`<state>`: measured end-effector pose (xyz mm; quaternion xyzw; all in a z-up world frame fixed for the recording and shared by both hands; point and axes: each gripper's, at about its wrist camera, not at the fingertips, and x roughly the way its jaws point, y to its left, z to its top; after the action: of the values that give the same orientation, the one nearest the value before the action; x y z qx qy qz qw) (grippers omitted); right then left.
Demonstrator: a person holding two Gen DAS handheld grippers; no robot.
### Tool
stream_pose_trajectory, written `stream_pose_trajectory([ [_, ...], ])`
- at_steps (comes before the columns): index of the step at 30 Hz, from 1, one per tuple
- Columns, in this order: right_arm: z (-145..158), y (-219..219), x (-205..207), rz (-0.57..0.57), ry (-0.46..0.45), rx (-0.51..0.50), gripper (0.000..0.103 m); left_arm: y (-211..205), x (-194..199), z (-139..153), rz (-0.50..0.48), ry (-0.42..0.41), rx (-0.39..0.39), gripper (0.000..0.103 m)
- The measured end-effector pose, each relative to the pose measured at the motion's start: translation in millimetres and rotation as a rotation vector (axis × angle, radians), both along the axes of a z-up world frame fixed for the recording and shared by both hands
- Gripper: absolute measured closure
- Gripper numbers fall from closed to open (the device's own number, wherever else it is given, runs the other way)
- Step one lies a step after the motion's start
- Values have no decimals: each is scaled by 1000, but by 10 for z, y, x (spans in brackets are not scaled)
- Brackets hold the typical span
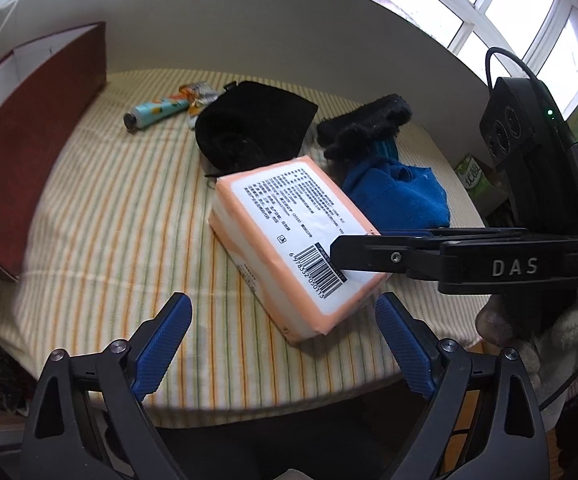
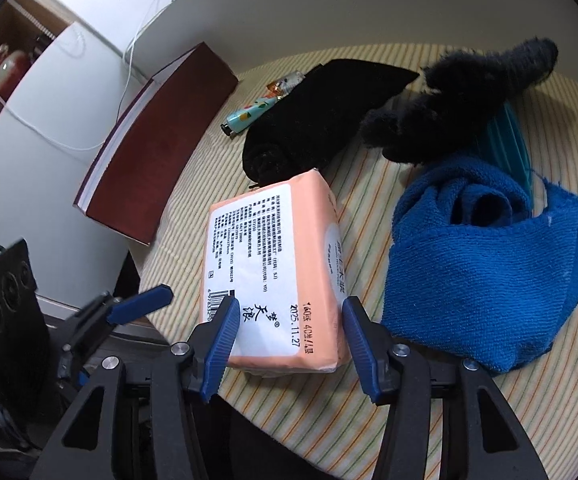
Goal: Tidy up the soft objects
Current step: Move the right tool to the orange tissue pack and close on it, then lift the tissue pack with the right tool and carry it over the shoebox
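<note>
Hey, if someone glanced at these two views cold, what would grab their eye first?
Probably the peach plastic-wrapped tissue pack lying mid-table on the striped tablecloth, with the right gripper open around its near end. Next, the crumpled bright blue terry towel just right of it, and the dark red box at the table's left edge.

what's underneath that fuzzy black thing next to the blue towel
A teal ribbed item pokes out from under the fuzzy black piece, beside the blue towel. Most of it is covered, so I cannot identify it.
</note>
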<state>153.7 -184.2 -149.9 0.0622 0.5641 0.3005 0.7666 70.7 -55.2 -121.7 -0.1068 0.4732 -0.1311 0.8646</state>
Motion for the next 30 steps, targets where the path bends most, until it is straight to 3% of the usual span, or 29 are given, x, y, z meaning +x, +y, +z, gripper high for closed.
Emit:
stream_pose_trajectory([
  [3,0,35,-3,8,0,-10,53,-13,50,-48,-5,19,-24,12],
  [6,2,75,-12,20,4,-13,53,-60,78,-75,-22,30,-26,30],
  [10,-12,120,-40,29,10,-10,54,-124,91,-108,-54,42,-38,40],
  [25,174,330,-207,38,-54,-46,54,1,2,77,-50,-43,-4,40],
  [30,365,488,-198,57,-98,-42,55,145,-10,249,-35,-90,10,40],
])
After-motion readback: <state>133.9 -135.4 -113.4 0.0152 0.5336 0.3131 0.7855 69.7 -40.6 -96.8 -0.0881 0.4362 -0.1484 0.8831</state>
